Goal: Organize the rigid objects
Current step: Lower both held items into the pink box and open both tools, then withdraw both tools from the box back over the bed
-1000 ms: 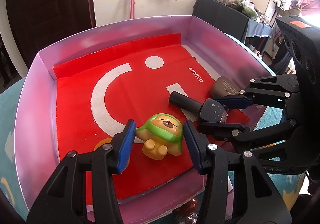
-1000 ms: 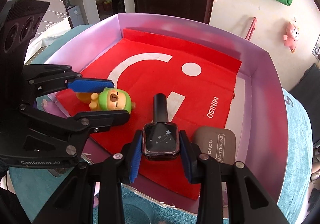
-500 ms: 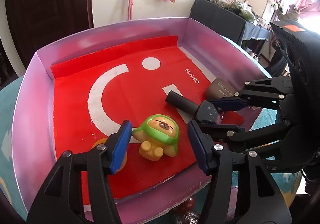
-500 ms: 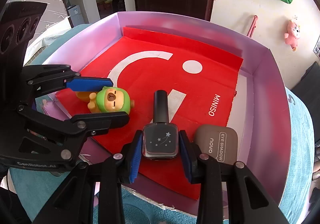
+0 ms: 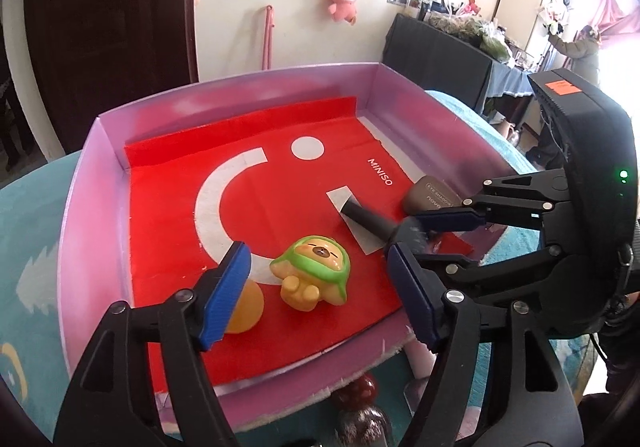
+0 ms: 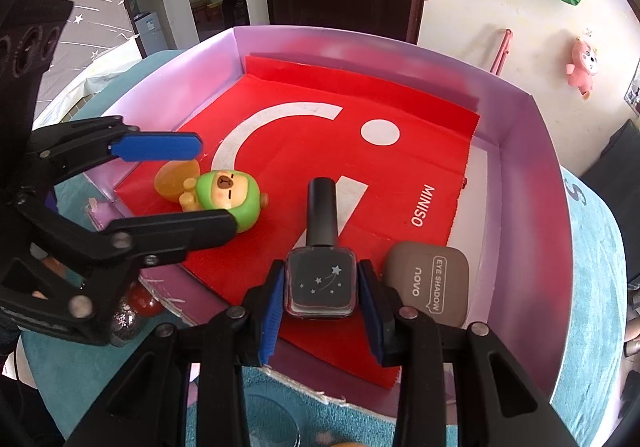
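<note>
toy beside orange ball

The left black plastic two-finger claw has matte linkage arms joined by silver screws and blue ribbed pads. The right black plastic claw matches it; its boxy housing bears an orange sticker and a green light.

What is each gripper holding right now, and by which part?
The right gripper clamps the dark nail polish bottle by the two sides of its square body. The left gripper holds nothing: its jaws are opening around the green bear toy.
</note>
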`<state>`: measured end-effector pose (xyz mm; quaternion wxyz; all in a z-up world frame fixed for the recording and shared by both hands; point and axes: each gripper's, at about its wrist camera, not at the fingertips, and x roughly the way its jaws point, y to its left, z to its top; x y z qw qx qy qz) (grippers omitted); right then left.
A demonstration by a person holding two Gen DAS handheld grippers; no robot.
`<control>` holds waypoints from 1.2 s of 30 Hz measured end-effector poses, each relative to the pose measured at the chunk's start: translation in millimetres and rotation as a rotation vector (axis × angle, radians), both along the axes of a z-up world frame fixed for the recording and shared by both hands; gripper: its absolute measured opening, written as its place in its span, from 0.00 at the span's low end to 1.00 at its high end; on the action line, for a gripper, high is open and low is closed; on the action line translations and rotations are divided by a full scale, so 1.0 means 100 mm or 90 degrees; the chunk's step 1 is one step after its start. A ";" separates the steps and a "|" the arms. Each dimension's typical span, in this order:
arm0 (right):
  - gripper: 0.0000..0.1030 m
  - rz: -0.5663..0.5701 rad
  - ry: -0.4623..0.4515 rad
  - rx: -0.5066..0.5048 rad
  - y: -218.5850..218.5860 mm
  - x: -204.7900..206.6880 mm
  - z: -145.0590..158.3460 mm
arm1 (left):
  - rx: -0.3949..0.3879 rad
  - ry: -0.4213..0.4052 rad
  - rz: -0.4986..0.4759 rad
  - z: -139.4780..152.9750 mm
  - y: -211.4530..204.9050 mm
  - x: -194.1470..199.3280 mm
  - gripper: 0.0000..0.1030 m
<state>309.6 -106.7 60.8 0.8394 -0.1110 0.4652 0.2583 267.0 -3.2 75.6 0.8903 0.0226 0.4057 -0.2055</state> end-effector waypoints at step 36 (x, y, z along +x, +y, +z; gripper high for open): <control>1.00 -0.137 -0.219 0.116 -0.52 -1.89 1.06 | -0.039 -0.207 0.180 0.72 0.29 -2.07 0.97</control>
